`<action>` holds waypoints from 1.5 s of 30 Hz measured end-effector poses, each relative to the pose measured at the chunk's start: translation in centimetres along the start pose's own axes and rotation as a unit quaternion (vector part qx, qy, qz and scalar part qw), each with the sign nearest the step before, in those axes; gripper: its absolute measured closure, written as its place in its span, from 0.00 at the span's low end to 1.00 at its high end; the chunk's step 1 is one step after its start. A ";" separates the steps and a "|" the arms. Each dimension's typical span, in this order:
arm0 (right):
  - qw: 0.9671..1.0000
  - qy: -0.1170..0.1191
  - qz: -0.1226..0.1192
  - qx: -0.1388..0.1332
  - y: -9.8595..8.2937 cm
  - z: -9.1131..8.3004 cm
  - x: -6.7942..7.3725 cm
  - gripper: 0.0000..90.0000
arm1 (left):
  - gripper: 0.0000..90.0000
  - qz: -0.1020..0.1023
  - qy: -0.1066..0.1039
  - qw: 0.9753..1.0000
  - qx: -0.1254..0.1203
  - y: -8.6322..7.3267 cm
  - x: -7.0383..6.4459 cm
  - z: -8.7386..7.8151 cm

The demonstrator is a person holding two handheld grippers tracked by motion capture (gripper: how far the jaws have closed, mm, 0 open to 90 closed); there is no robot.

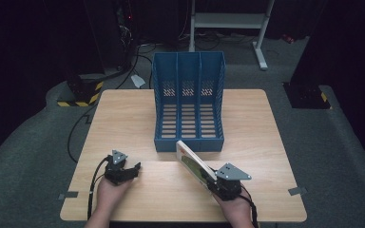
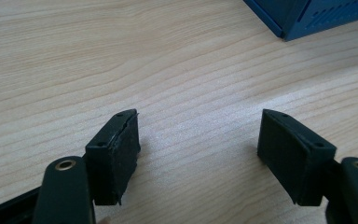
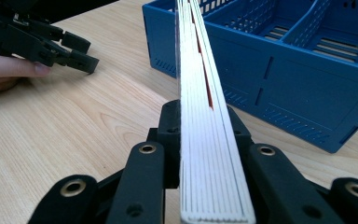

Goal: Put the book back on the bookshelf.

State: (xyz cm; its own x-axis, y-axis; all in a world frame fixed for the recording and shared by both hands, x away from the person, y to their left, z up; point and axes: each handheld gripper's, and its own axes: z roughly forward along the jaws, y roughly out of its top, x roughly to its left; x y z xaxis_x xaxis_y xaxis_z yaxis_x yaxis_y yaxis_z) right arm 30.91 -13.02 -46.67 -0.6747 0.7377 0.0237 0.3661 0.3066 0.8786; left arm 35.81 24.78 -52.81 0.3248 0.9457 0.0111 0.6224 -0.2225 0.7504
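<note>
A thin book with white page edges and a green and red cover is held on edge, tilted, just in front of the blue three-slot file rack. My right gripper is shut on the book's near end, its jaws pressed on both covers. My left gripper rests low over the table at the front left, open with nothing between its pads. It is also seen far left in the right gripper view, held by a hand.
The wooden table has free room left and right of the rack. The rack's front corner lies ahead and right of the left gripper. Cables and a white stand sit on the floor behind.
</note>
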 end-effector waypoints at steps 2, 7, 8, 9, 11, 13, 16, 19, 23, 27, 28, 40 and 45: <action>1.000 0.000 0.002 0.000 0.0 0.0 -0.1 0.83 | 0.33 0.000 0.000 1.000 0.000 0.0 0.0 0.0; 1.000 0.005 0.002 -0.001 0.0 0.0 -0.3 0.83 | 0.33 0.000 0.000 1.000 0.000 0.0 0.0 0.0; 1.000 0.007 0.000 0.000 0.0 0.0 -0.3 0.83 | 0.33 -0.001 -0.001 1.000 0.000 0.0 0.0 0.0; 1.000 0.007 0.001 0.001 0.1 0.0 -0.3 0.83 | 0.33 0.000 0.000 1.000 0.000 0.0 0.0 0.0; 1.000 0.005 0.006 0.001 0.1 0.0 -0.4 0.83 | 0.33 0.000 0.000 1.000 0.000 0.0 0.0 0.0; 1.000 0.005 0.007 0.000 0.1 0.0 -0.4 0.84 | 0.33 0.000 0.000 1.000 0.000 0.0 0.0 0.0; 1.000 0.004 0.005 -0.003 0.3 0.0 -0.2 0.84 | 0.33 0.000 0.000 1.000 0.000 0.0 0.0 0.0; 1.000 0.004 0.002 -0.006 0.5 -0.1 0.0 0.84 | 0.33 -0.003 -0.001 1.000 -0.001 -0.1 -0.1 -0.1; 1.000 0.020 0.020 -0.014 0.8 -0.3 -0.3 0.84 | 0.33 -0.001 -0.002 1.000 0.000 -0.1 -0.1 -0.1; 0.999 0.021 0.013 -0.020 1.2 -0.7 -0.2 0.84 | 0.34 0.001 -0.006 1.000 -0.001 -0.1 -0.1 -0.1; 0.999 0.021 0.011 -0.022 1.4 -0.8 -0.1 0.84 | 0.34 0.001 -0.006 1.000 -0.001 -0.1 -0.1 -0.1; 0.999 0.019 -0.005 -0.026 2.7 -0.9 0.7 0.84 | 0.34 0.004 -0.008 1.000 -0.002 -0.2 -0.1 -0.2; 0.999 0.025 -0.002 -0.033 3.0 -1.0 1.1 0.84 | 0.34 0.004 -0.008 1.000 -0.002 -0.2 -0.1 -0.2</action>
State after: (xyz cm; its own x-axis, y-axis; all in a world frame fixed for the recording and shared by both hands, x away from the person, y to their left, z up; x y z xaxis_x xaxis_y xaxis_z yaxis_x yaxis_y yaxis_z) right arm 30.62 -11.85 -43.52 -0.7076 0.7053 0.0426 0.3217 0.2679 0.9082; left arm 35.55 24.73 -52.84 0.3405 0.9402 0.0066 0.6175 -0.2289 0.7525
